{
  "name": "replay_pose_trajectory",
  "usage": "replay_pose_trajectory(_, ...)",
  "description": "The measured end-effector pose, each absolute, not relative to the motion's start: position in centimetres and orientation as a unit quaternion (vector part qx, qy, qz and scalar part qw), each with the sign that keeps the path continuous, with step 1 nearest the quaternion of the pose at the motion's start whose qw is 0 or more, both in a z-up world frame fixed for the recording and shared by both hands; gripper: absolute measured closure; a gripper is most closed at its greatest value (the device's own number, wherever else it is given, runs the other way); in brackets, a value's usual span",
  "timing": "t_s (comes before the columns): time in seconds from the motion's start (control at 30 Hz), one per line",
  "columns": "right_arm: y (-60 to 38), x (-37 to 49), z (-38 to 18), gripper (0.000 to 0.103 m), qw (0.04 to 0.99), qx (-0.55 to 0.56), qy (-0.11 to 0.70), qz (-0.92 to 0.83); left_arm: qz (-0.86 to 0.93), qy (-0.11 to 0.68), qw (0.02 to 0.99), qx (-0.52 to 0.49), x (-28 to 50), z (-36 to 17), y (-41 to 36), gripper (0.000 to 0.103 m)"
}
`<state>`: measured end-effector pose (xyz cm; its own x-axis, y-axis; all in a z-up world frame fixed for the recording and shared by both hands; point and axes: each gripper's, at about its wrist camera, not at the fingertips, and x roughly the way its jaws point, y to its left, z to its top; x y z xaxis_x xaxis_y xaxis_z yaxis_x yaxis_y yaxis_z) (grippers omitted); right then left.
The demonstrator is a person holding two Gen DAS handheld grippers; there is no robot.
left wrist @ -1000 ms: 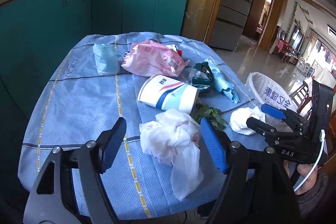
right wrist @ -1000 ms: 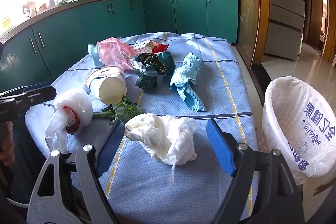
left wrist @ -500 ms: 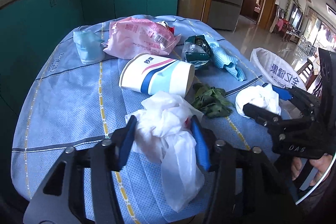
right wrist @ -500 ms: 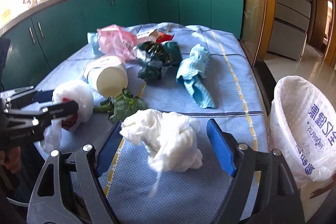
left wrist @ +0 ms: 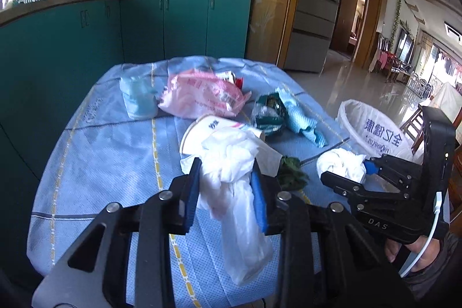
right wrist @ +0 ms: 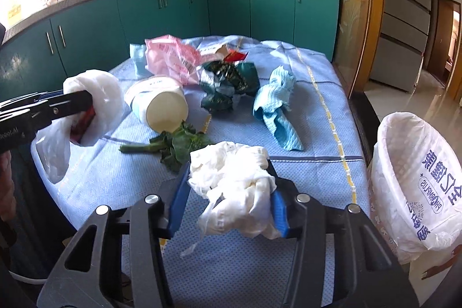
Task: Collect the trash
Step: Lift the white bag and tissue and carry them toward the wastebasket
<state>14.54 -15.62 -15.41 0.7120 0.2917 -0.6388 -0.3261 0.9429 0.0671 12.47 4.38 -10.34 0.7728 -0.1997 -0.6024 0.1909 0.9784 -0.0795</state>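
A crumpled white plastic bag with something red inside is lifted just off the blue-clothed table. My left gripper is closing, its blue pads pressing on the bag, whose tail hangs below. In the right wrist view, the left gripper holds this bag at the table's left edge. A white crumpled wad sits between the pads of my right gripper, which is closing and squeezing it near the table's front. A bin with a white liner stands on the floor right of the table.
A tipped paper cup, a green leaf stalk, a dark green wrapper, a teal cloth, a pink bag and a pale blue pack lie on the table. Teal cabinets run behind it.
Both grippers have narrowed from wide open onto their items. The left one closed first and raised the plastic bag a little. The right one closed on the white wad in the last half second.
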Motion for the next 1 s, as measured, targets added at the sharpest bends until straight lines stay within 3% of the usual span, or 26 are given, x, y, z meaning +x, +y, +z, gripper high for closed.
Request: replay_pose_trajectory(1.0,-19.4,12.5,-11.9,0.053,0.946,0.026,0.281,0.161,-0.109,0.257,0.960,-0.009,11.9,-5.7,2.7,0.070)
